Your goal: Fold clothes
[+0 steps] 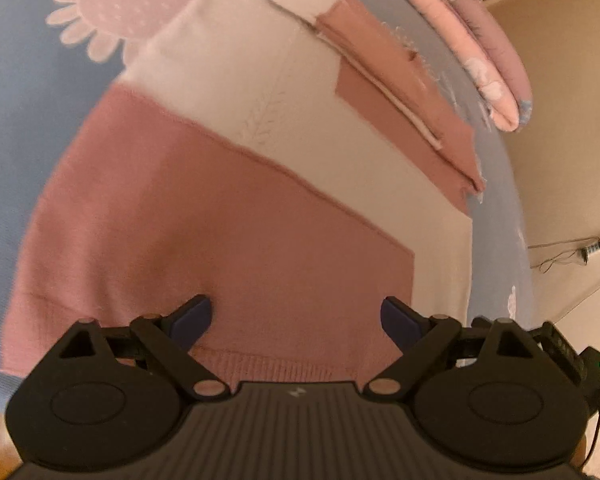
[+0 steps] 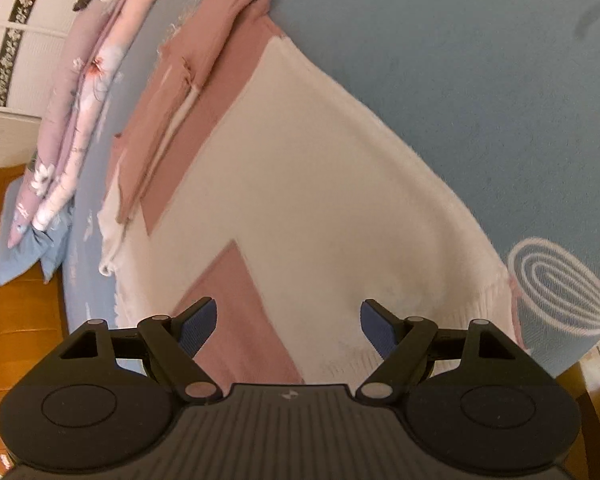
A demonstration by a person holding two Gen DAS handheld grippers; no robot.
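Two grippers hang over one sweater [image 1: 220, 208], pink and cream, which lies flat on the blue sheet [image 1: 16, 128] of the bed. I see the left gripper [image 1: 296, 316] with its jaws wide apart above the pink part near the ribbed hem [image 1: 276, 368], and nothing is between the pads. The right gripper [image 2: 288, 324] is also apart, above the cream part by the hem, and it holds nothing.

I judge that the folding is partly done. At the far end, pink and cream layers [image 2: 180, 92] lie over the body; I think they are the sleeves folded inward, but the view there is blurred and I am not sure. The body itself is not yet folded: it lies at full length. What is left, as I judge, is to take the hem with both grippers and bring it toward the collar end. A folded quilt [image 2: 80, 92] lies beyond the sweater, at the bed's edge.
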